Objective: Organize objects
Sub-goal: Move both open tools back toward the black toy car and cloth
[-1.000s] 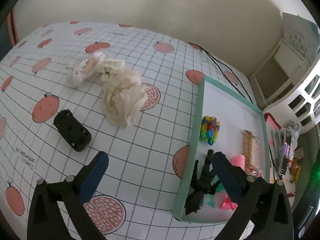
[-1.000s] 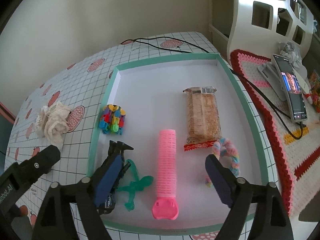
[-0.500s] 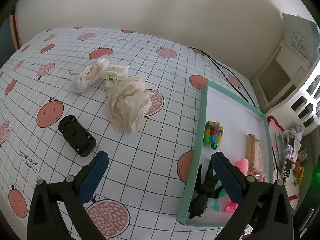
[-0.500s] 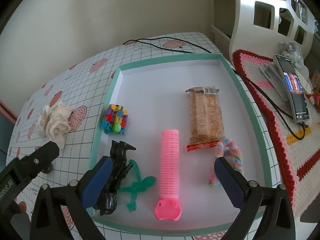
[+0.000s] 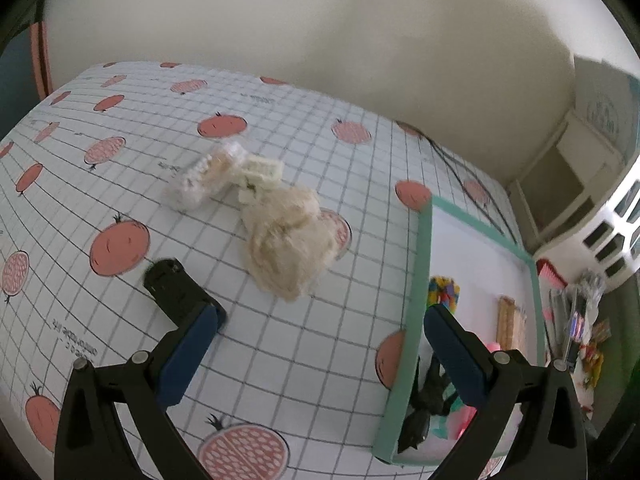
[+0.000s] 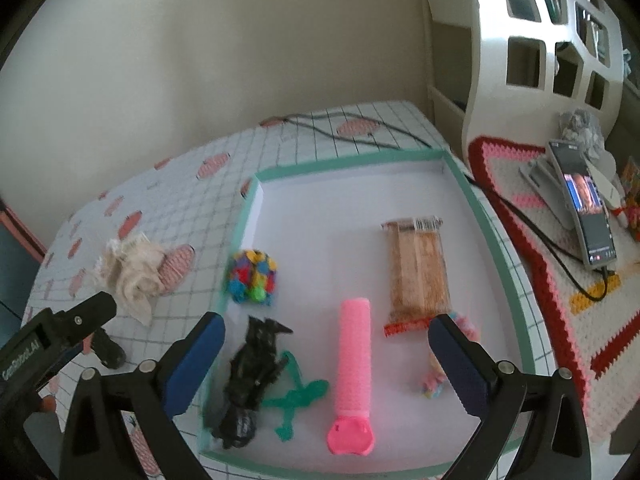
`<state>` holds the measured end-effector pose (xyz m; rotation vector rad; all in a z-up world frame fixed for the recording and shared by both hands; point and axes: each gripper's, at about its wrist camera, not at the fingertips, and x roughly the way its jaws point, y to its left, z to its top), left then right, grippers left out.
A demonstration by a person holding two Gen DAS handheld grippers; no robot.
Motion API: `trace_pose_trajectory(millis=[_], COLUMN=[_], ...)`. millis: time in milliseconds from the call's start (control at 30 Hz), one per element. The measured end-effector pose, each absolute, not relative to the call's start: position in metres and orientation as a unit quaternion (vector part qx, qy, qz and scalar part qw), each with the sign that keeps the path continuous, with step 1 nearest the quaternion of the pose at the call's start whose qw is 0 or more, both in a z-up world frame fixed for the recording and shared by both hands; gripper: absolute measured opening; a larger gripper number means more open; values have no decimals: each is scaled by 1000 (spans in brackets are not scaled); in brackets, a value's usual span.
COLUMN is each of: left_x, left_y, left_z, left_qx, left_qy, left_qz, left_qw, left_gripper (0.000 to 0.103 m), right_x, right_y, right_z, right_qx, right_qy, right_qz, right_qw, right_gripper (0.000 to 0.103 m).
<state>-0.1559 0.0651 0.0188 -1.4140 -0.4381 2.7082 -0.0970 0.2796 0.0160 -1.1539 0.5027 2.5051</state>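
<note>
- We find the left gripper [image 5: 320, 340] has shifted leftward over the surface [image 5: 280, 360] since half a second ago: its left finger now overlaps the black block [image 5: 176, 292], which earlier lay clear of it. Its fingers are spread wide and carry nothing.
- The right gripper [image 6: 326, 360] has come lower and closer over the tray [image 6: 500, 248]; its fingers are likewise spread and empty, straddling the pink roller [image 6: 354, 360].
- Nothing in the tray has moved: the black toy [image 6: 250, 380], green clip [image 6: 296, 396], coloured ball [image 6: 252, 276], snack packet [image 6: 418, 268] and pastel braid [image 6: 436, 380] lie as before.
- Outside the tray, we note the cream cloth [image 5: 288, 240], the clear packet [image 5: 204, 180] and the white clip [image 5: 260, 170] grouped close together, well apart from the tray.
- The surface carries a white grid cloth printed with red fruit; a cable [image 6: 340, 132] crosses its far corner.
- Beyond it stand a plain wall, a white cut-out shelf unit [image 6: 540, 40] and a crocheted mat [image 6: 560, 300] bearing a phone [image 6: 588, 216].
</note>
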Motion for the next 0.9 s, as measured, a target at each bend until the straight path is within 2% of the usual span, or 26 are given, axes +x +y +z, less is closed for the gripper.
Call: trace_pose_trajectory(millis=[400, 767, 900], left_x=[-169, -176, -180], left_y=[-4, -37, -37], left_z=[19, -5, -11], left_qx=[-459, -485, -489], left_qy=[-165, -181, -177], left_qz=[873, 855, 854], left_qw=[-10, -25, -21], left_gripper=[103, 102, 101], right_x=[-110, -144, -157], right_y=[252, 204, 193], right_z=[46, 43, 37], right_qx=[-342, -339, -345], right_qy=[172, 179, 186], right_qz=[913, 920, 918], right_qw=[139, 78, 66], right_gripper=[103, 103, 100])
